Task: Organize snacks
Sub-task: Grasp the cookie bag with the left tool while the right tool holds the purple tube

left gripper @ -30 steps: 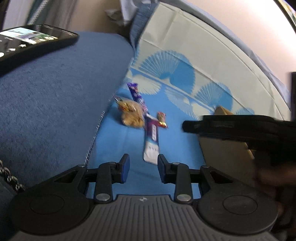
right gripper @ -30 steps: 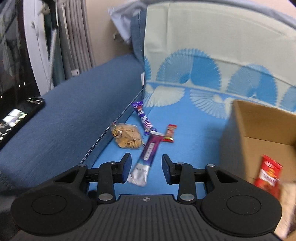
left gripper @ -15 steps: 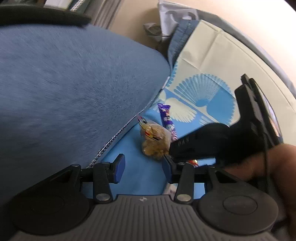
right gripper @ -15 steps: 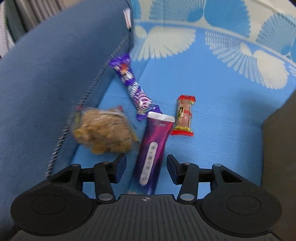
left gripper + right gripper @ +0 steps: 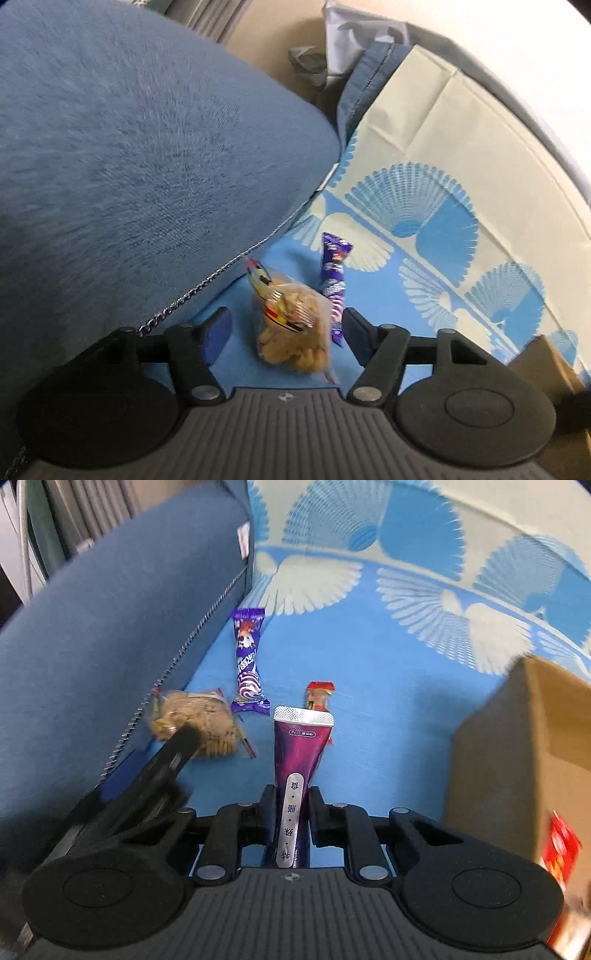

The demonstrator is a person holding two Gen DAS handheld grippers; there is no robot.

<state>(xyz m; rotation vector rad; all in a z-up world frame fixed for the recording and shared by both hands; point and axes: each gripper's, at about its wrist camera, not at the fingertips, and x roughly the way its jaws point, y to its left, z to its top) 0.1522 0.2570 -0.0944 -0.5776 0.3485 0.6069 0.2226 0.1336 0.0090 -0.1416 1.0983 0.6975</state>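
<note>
My right gripper (image 5: pixel 291 805) is shut on a long purple stick pack (image 5: pixel 297 753), pinched near its lower end above the blue patterned sofa cover (image 5: pixel 388 686). Past it lie a small red candy (image 5: pixel 319 696) and a purple wrapped bar (image 5: pixel 248 664). A clear bag of golden snacks (image 5: pixel 291 325) lies between the fingers of my left gripper (image 5: pixel 284 328), whose jaws are opening and do not press on it. The same bag (image 5: pixel 199 720) shows in the right wrist view with a left finger (image 5: pixel 184 742) over it. The purple bar (image 5: pixel 334 280) lies just beyond the bag.
A dark blue sofa cushion (image 5: pixel 129 177) rises on the left, with a zipper along its lower edge. A brown cardboard box (image 5: pixel 517 746) stands at the right, with a red packet (image 5: pixel 561 849) at its near corner. The patterned backrest (image 5: pixel 443 147) closes the far side.
My right gripper moved down onto the purple stick pack and shut on it. My left gripper slid forward until the snack bag lies between its widening fingers; the right gripper left its view.
</note>
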